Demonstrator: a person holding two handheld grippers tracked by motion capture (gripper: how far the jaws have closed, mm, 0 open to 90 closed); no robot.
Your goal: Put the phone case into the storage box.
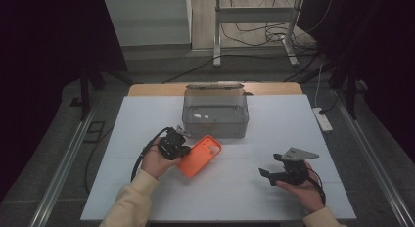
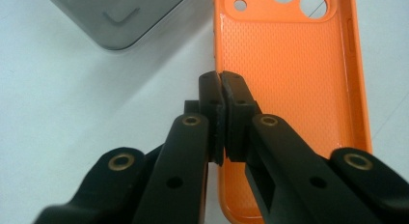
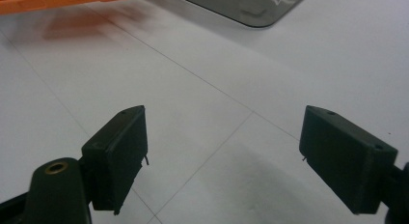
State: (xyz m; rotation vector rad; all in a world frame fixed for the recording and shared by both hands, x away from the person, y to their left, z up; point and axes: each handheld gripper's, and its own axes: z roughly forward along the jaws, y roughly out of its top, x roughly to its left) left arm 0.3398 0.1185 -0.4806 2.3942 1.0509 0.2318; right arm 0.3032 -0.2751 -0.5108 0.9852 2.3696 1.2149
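While two grippers apart: one orange phone case [image 1: 199,156], one grey box [image 1: 215,113].

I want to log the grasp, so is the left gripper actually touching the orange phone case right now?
Touching. In the left gripper view the left gripper has its jaws closed on the side wall of the orange phone case, with the rim pinched between them.

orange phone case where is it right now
In the high view, the orange phone case sits left of centre, pinched at its edge by the left gripper, just in front of the grey container.
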